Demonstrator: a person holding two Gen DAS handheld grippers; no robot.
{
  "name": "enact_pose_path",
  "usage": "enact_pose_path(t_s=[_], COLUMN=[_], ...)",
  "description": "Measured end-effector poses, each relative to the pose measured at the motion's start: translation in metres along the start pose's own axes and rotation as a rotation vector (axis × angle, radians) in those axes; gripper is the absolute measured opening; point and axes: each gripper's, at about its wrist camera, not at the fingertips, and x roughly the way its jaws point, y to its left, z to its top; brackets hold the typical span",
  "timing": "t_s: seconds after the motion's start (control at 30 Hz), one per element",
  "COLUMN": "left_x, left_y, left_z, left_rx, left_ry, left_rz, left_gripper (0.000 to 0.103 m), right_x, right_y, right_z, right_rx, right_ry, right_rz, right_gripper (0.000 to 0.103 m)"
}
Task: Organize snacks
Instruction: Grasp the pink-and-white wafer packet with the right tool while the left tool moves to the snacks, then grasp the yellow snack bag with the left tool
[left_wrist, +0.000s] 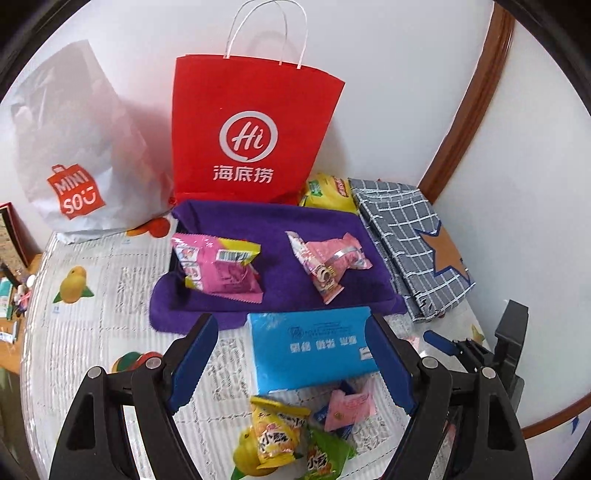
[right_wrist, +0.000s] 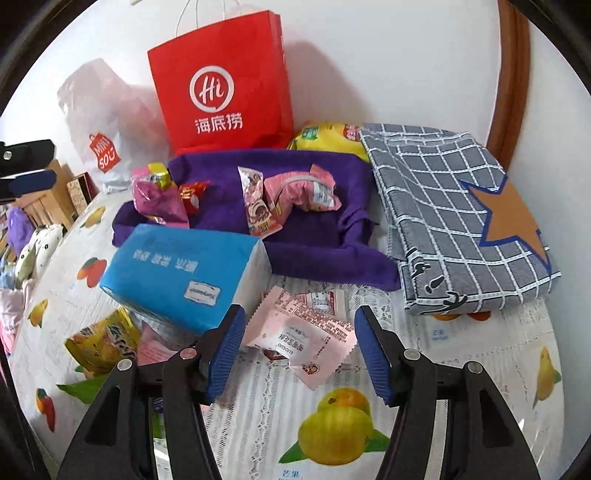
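Both hand-held grippers are hanging open and empty: left (left_wrist: 291, 360) straddling the tissue pack (left_wrist: 310, 350), right (right_wrist: 301, 349) over a pink packet (right_wrist: 306, 332). Two snacks are lying on the purple cloth (left_wrist: 280, 221), perhaps a tray, by the desk's back edge.

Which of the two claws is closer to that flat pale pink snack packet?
Right. The right gripper hangs open just over the pale pink packet, fingers either side. The left gripper frames the blue tissue pack beside it.

wall (left_wrist: 388, 92): plain white | trim (left_wrist: 476, 96): curved brown wood | table cover (left_wrist: 92, 295): fruit print; evenly lit
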Motion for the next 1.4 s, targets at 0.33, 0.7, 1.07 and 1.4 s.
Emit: enact_pose_path(t_s=[0.33, 0.7, 1.07, 1.4], left_x=[0.003, 0.015, 0.02, 0.054], left_y=[0.006, 0.009, 0.036, 0.027], left_z=[-0.009, -0.032, -0.065, -0.101], left_rx=[-0.017, -0.032, -0.061, -0.009], left_ry=[0.007, 0.052, 0.09, 0.203], left_rz=[0.031, -0.01, 0.047, 0.003], left_gripper=[0.081, 0.081, 0.081, 0.08], right_x=[0.034, 0.034, 0.019, 0.007], right_y=[-0.008, 0.009, 0.006, 0.005], right_z=[0.006, -0.018, -0.054, -0.08], right_rx=[-0.055, -0.192, -0.096, 0.0], right_ry=[0.017, 0.089, 0.11, 0.024], right_rz=[0.131, 0.092, 0.044, -0.034], right_gripper=[0.061, 0.059, 0.04, 0.04])
